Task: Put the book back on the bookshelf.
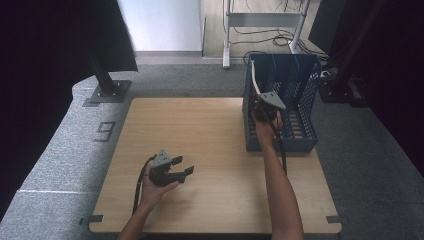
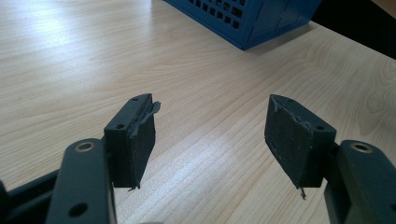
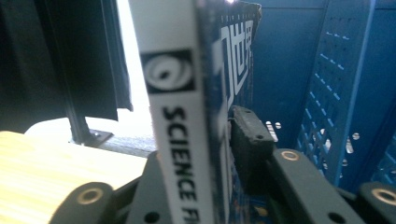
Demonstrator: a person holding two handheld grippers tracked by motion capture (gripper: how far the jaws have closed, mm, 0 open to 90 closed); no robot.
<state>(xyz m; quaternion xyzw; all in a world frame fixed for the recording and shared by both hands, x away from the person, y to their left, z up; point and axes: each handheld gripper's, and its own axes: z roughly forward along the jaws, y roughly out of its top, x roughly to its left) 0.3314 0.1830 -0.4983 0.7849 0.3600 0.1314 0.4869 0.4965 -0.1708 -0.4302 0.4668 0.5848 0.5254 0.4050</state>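
— So, how far along can the work be judged from the high view?

— Nearly done, it seems. A book (image 1: pixel 255 82) is seen standing upright in the left-hand compartment of the blue file rack (image 1: pixel 305 100), at about two o'clock on the wooden table (image 1: pixel 215 135). The right gripper (image 1: pixel 262 111) is held against that compartment; its grip cannot be made out from up there. The left gripper (image 1: pixel 186 167) is parked at about seven o'clock, well apart from the rack.

— And the left gripper view?

— Its jaws are spread wide with nothing but bare tabletop between them. A corner of the rack (image 2: pixel 252 23) is caught at twelve o'clock.

— The right gripper view?

— The book's white spine (image 3: pixel 180 121), lettered "SCIENCE", is seen between the jaws, and a blue rack wall (image 3: pixel 336 84) rises at two o'clock. The far pad (image 3: pixel 250 140) appears to stand just off the cover, so the grip is judged loosened, though that is hard to settle. Letting go fully and drawing the gripper out is what is left.
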